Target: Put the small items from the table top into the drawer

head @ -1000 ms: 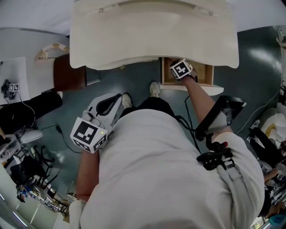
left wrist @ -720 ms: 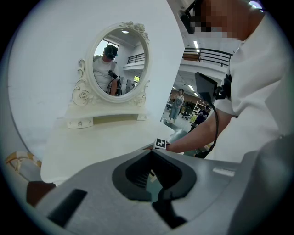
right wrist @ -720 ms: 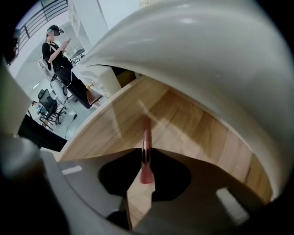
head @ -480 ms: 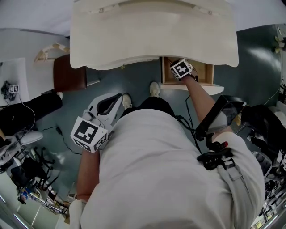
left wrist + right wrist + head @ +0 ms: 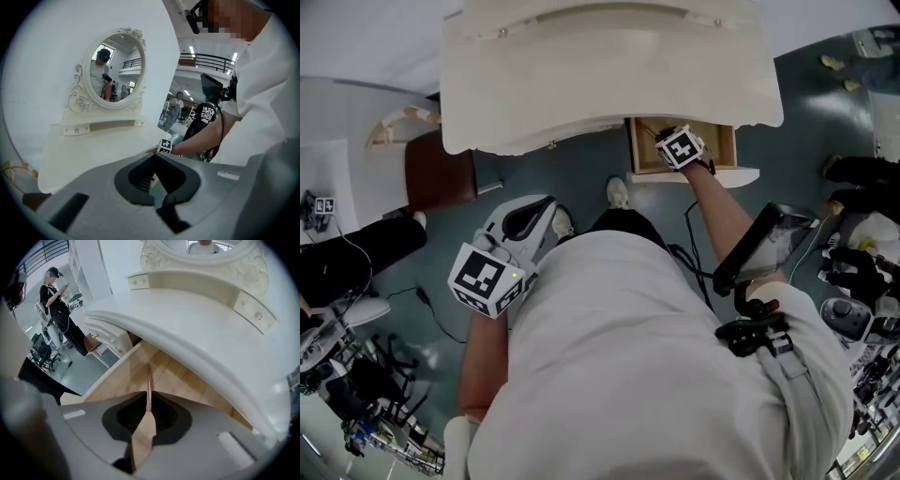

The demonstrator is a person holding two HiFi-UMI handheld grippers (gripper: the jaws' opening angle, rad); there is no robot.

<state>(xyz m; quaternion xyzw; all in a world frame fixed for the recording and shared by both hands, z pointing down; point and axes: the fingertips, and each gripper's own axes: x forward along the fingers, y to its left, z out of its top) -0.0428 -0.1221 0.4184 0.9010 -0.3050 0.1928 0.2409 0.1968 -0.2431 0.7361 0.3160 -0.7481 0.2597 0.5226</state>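
Note:
The cream dressing table has its wooden drawer pulled open at the front right. My right gripper reaches into that drawer. In the right gripper view its jaws are shut on a thin pink stick, which points out over the drawer floor. My left gripper hangs low beside my body, off the table, shut with nothing in it. No small items show on the table top in any view.
A brown stool stands at the table's left. An oval mirror rises at the back of the table. Cables and equipment crowd the floor at right and lower left. A person stands far off.
The head view has shifted slightly, so the table sits a little further left. Both grippers keep their places; the right one stays in the drawer.

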